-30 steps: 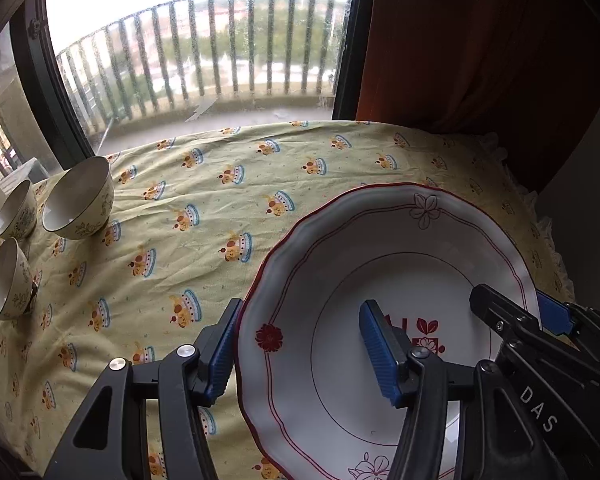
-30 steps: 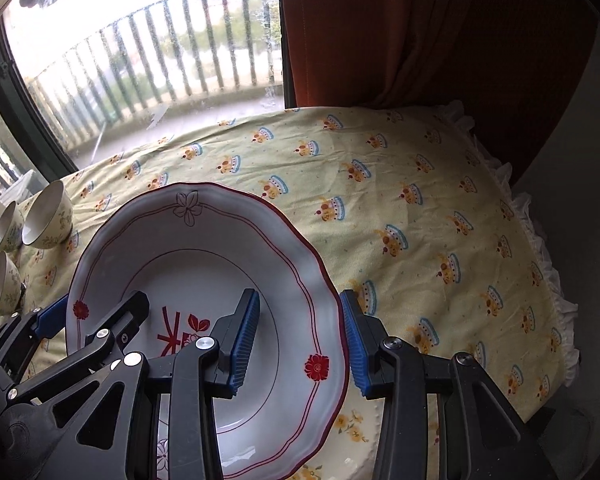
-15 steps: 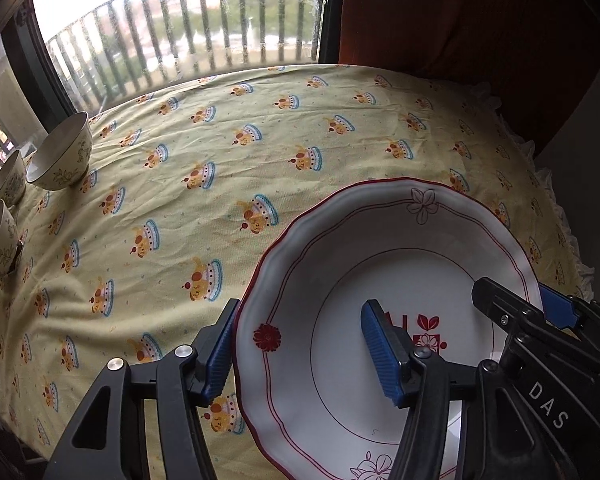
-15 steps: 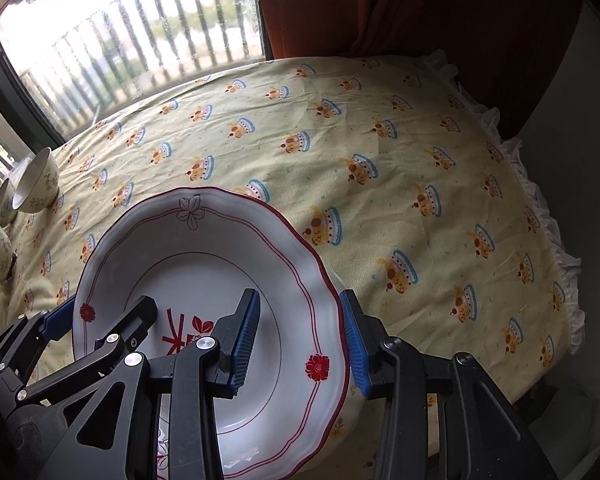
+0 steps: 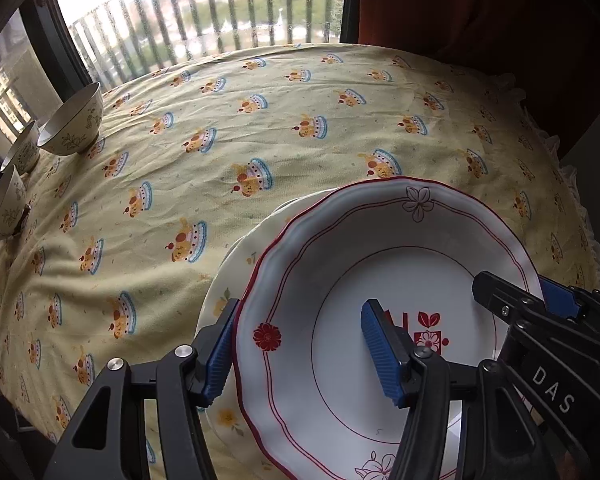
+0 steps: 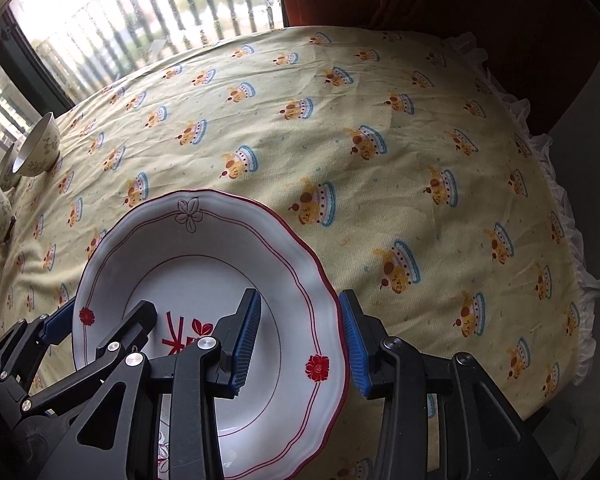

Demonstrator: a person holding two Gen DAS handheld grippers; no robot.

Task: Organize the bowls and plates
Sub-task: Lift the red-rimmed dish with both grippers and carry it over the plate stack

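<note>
Red-rimmed plate (image 5: 332,280), stiff, glazed, breakable: left gripper (image 5: 300,354) and right gripper (image 6: 300,338) jaws straddle opposite rims, spread, over a yellow-flowered plate (image 5: 236,268).

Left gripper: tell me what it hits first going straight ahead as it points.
Left gripper straddles the red-rimmed white plate; straight on, that rim sits deeper between its fingers. Beyond lies the yellow printed tablecloth, though depth is unclear.
</note>
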